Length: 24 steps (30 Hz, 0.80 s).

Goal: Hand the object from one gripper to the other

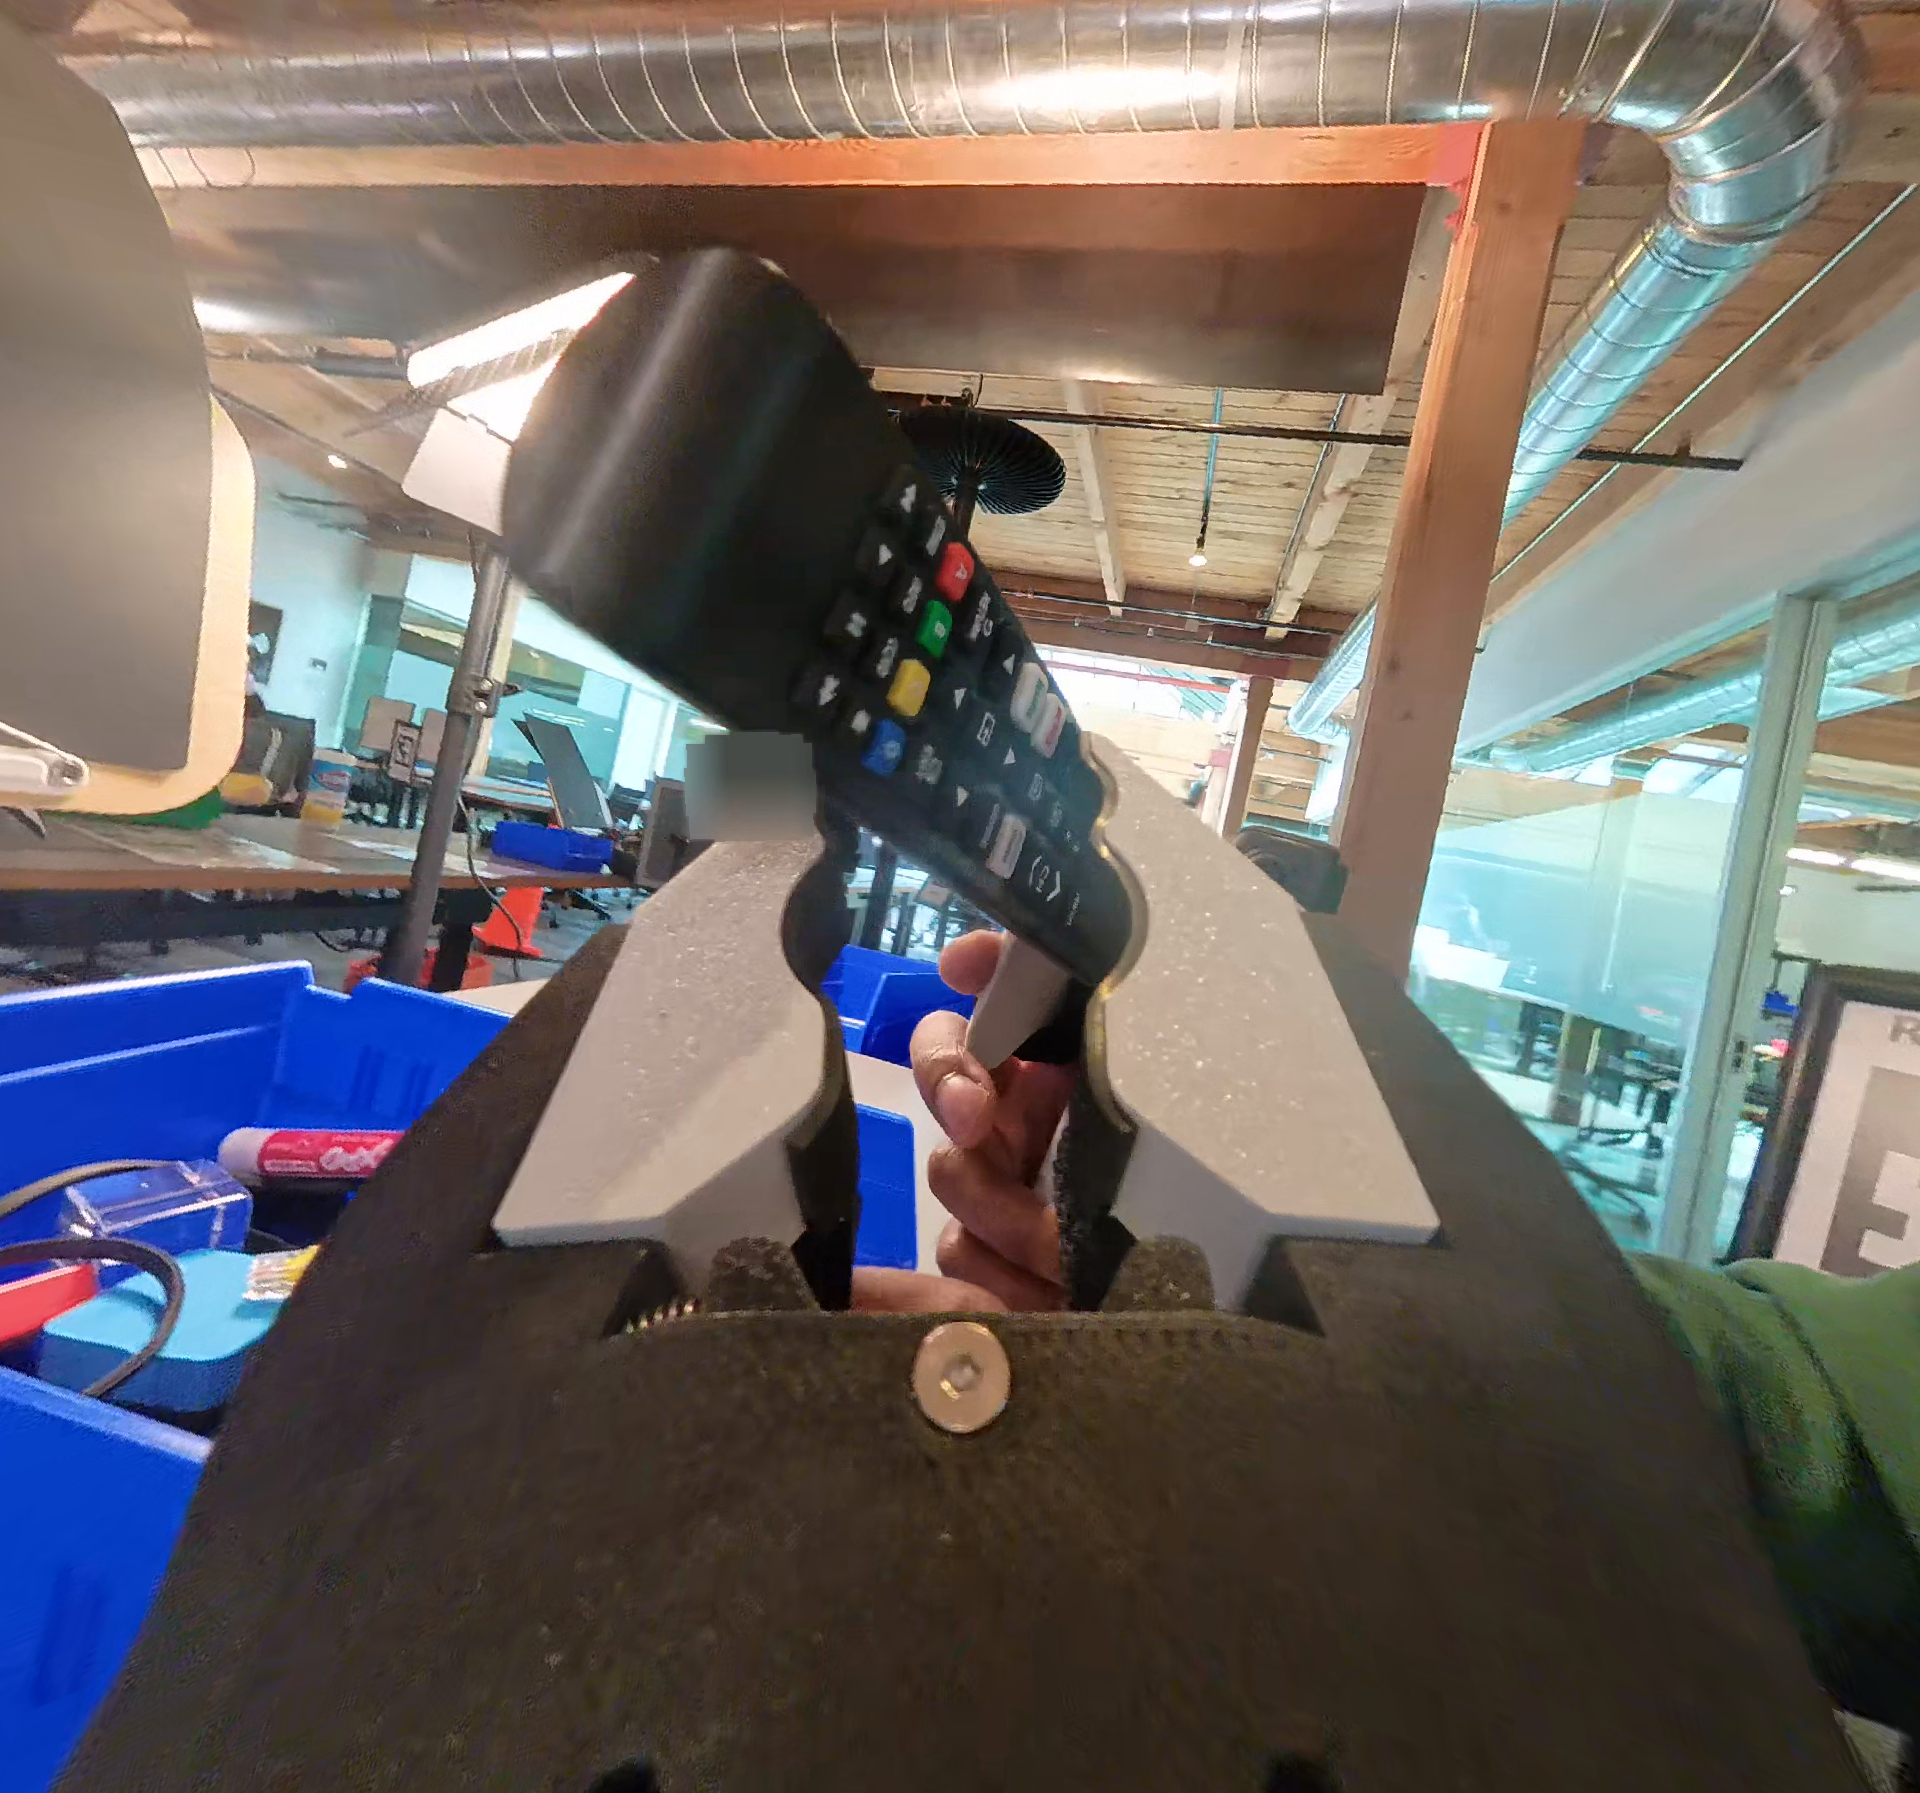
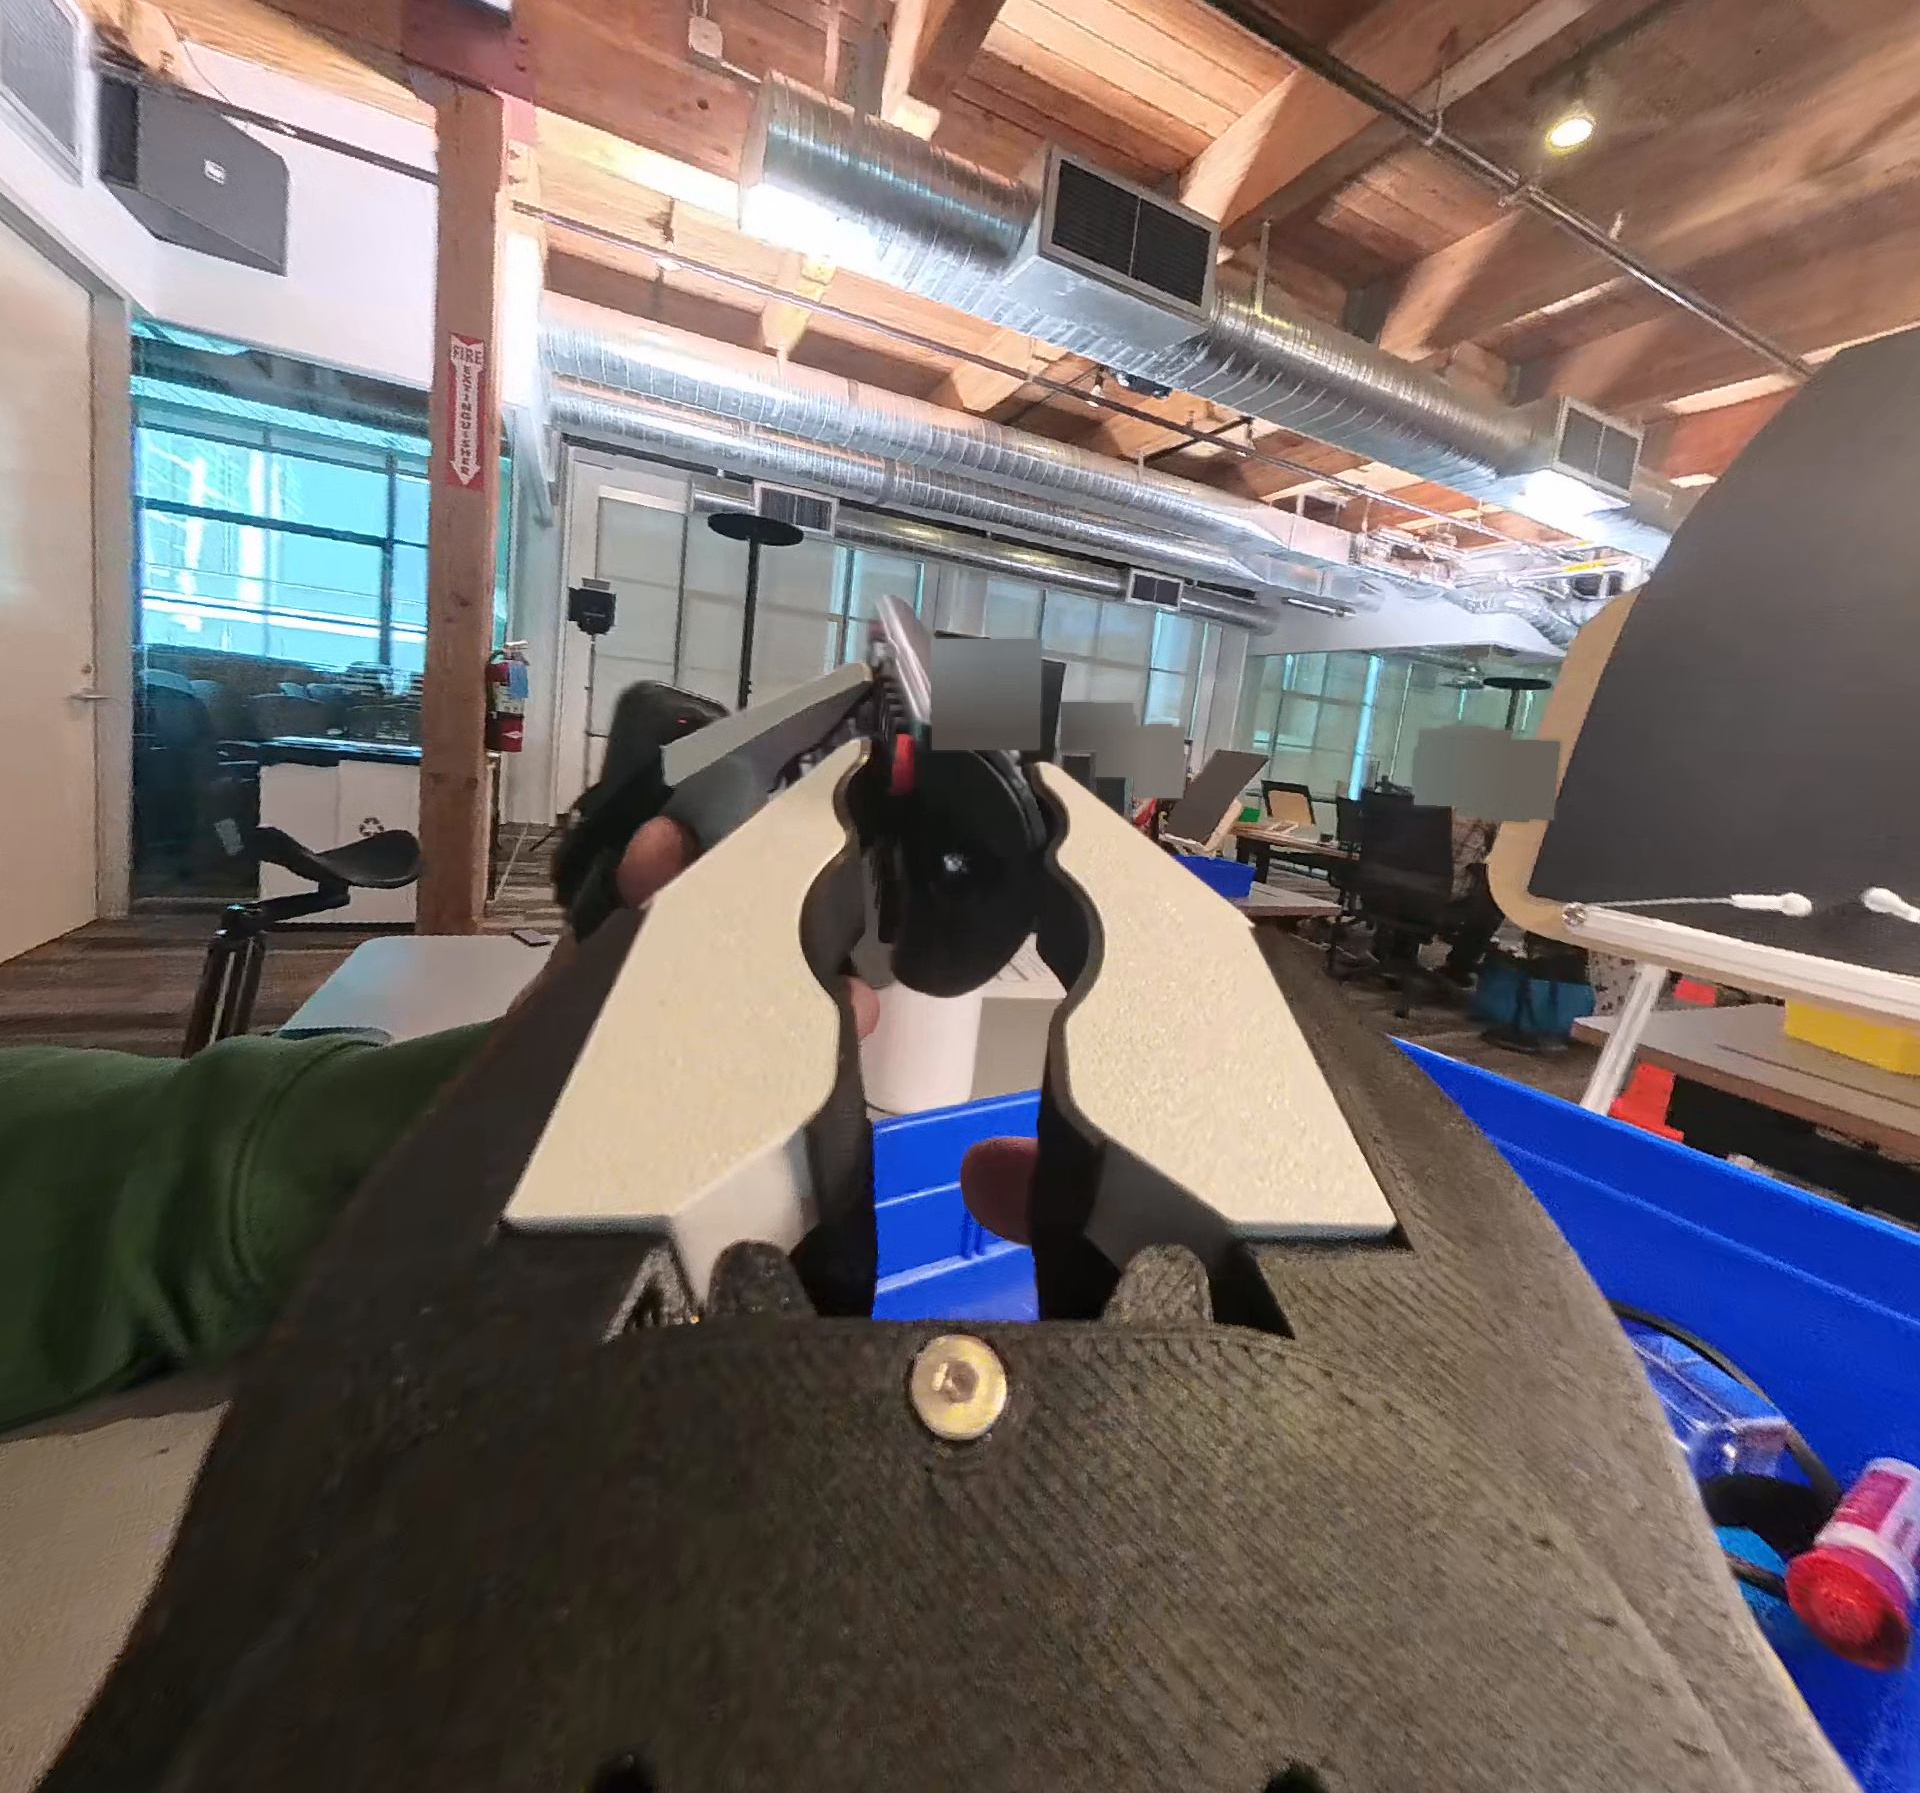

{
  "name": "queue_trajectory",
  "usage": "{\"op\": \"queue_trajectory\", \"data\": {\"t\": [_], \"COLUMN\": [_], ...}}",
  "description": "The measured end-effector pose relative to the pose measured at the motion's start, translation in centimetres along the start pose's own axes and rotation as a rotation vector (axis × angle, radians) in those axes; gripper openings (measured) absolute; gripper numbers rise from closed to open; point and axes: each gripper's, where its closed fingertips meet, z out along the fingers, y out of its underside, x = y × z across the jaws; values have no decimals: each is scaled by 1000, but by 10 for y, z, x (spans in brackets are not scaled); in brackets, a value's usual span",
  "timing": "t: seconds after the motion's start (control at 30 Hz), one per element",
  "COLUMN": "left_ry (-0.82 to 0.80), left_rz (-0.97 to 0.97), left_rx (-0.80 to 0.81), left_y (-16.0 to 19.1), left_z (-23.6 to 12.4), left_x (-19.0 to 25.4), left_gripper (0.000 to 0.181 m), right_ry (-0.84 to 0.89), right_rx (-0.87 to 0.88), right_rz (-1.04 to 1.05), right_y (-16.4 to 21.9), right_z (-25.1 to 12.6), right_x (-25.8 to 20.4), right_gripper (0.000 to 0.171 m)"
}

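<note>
on the far left of the left wrist view a blue bin (image 1: 156, 1047) sits low, holding a clear plastic box (image 1: 156, 1213), a red-and-white tube (image 1: 312, 1153) and a looped black cable (image 1: 125, 1276). moving right, the left hand-held gripper (image 1: 961, 860) has its grey fingers (image 1: 707, 995) closed in on the lower end of a black remote control (image 1: 831, 621). the remote tilts up and to the left, its buttons (red, green, yellow, blue among them) facing the camera. the other gripper's grey finger shows at the remote's far upper end and again just below the jaws, beside the person's fingers (image 1: 977, 1099). a green sleeve (image 1: 1787, 1431) lies at the right edge.

in the right wrist view the green sleeve (image 2: 187, 1203) comes first at left. next, the left gripper's grey finger (image 2: 769, 735) reaches in from the left to the remote. the right hand-held gripper (image 2: 951, 808) is clenched on the remote control (image 2: 956, 870), seen end-on between its tips. to the right lies the blue bin (image 2: 1662, 1193), with the red-capped tube (image 2: 1860, 1567) in the corner.
</note>
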Motion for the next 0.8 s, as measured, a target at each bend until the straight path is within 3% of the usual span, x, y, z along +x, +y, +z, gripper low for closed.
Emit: {"op": "queue_trajectory", "data": {"t": [0.1,0.2,0.4,0.57,0.8], "left_ry": [-23,-123,-198,-152,-95], "left_rz": [81,182,240,226,202], "left_rx": [32,56,53,9,-59], "left_y": [-9,-18,-26,-11,12], "left_z": [-4,-8,-12,-4,6], "left_x": [1,-8,-16,-8,2], "left_gripper": [24,22,22,23,24], "right_ry": [110,221,234,365,496], "right_rx": [-81,-162,-305,-372,-474], "right_rz": [-128,-424,-934,-1082,-1189], "right_y": [11,20,46,45,48], "right_z": [0,-2,4,5,-3], "right_x": [16,27,9,18,41], "right_gripper": [39,47,63,71,55]}}
